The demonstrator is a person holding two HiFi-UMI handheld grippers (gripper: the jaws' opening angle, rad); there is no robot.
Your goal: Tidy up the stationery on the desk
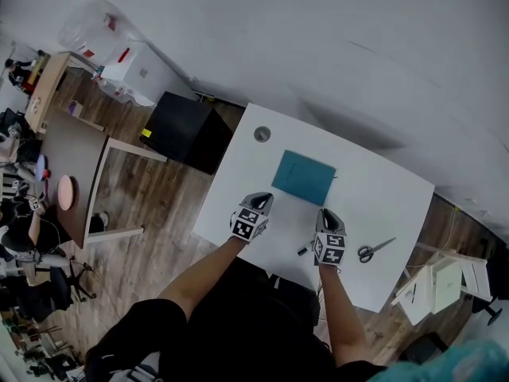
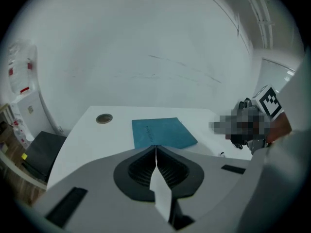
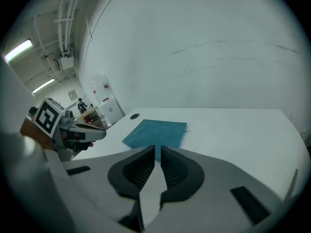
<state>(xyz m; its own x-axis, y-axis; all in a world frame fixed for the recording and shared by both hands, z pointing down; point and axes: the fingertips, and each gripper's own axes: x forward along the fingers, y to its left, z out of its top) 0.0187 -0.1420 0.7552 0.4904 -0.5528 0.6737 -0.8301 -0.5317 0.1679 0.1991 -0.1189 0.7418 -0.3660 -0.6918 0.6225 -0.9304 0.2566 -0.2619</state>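
A teal notebook (image 1: 303, 177) lies shut in the middle of the white desk (image 1: 382, 197). Scissors (image 1: 374, 250) rest near the desk's front right. A small dark pen (image 1: 305, 249) lies just left of my right gripper. My left gripper (image 1: 263, 200) hovers at the notebook's near left corner, jaws pressed together and empty. My right gripper (image 1: 328, 215) hangs near the notebook's near right corner, a narrow slit between its jaws and nothing in it. The left gripper (image 2: 155, 147) looks onto the notebook (image 2: 163, 132). The right gripper (image 3: 158, 149) faces the notebook (image 3: 155, 132) too.
A round cable hole (image 1: 262, 134) sits at the desk's far left corner. A black cabinet (image 1: 184, 130) stands left of the desk, a wooden table (image 1: 75, 165) beyond it. White furniture (image 1: 437, 285) stands at the right. A plain wall runs behind the desk.
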